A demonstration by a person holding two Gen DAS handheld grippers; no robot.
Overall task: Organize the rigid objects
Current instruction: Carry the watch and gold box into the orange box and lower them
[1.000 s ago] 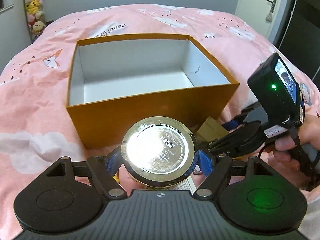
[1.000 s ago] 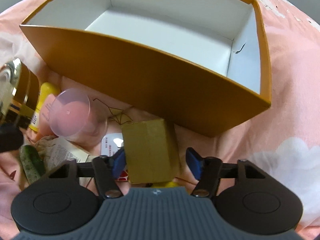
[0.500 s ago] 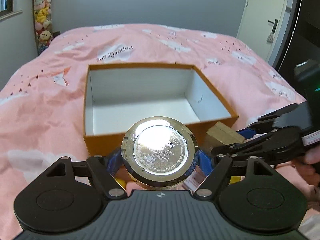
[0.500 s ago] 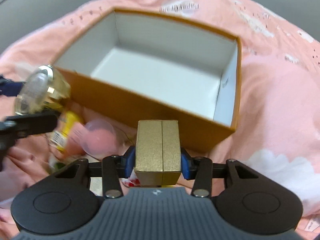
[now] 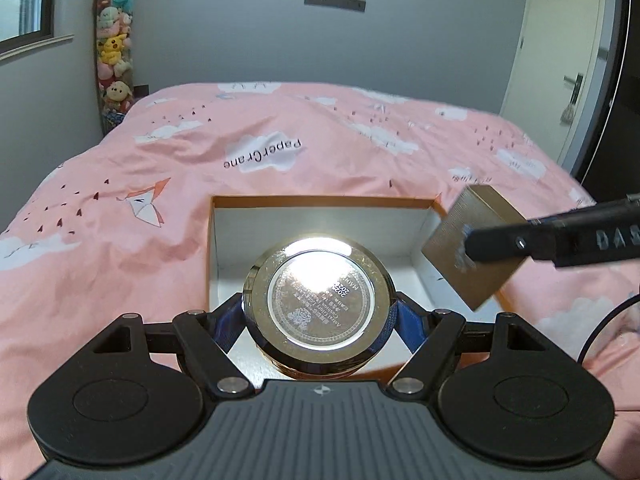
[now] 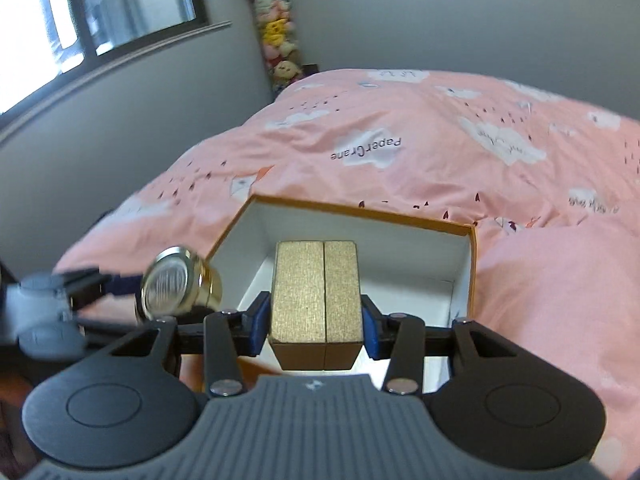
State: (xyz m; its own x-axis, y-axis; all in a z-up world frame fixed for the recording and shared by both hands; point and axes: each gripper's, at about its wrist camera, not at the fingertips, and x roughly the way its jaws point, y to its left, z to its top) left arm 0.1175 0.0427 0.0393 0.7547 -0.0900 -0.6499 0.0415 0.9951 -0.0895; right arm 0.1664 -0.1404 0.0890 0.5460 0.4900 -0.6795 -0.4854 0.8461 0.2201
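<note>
While you've got both tools up over the bed, each one is tilted down toward the open orange box [image 5: 424, 201] sitting on the pink duvet [image 5: 120, 240]. Your left gripper [image 5: 320, 316] is spread wide, but that's because it's clamped around a round gold jar [image 5: 318, 300], blue pads pressed on either side of it. From the left camera the jar sits right in front of the box's white inside, its shiny lid catching a big glare.

Your right gripper [image 6: 316, 320] is set much narrower and its jaws have just been closing; a small gold carton [image 6: 316, 292] is between them, pads tight on both flanks, and it's up off the bed in front of the box opening.

What each view adds: the left camera catches your right tool from the side, one dark finger [image 5: 552, 240] lying across the face of the carton [image 5: 472, 248], which hangs at a tilt over the box's right wall. The right camera shows the carton end-on with a seam down the middle, and off to its left the jar [image 6: 180, 284] from the side, blurry, gold body under the silvery lid, near the box's left corner. That view also takes in a window [image 6: 100, 12] and the stack of plush toys [image 6: 278, 40] in the corner.
</note>
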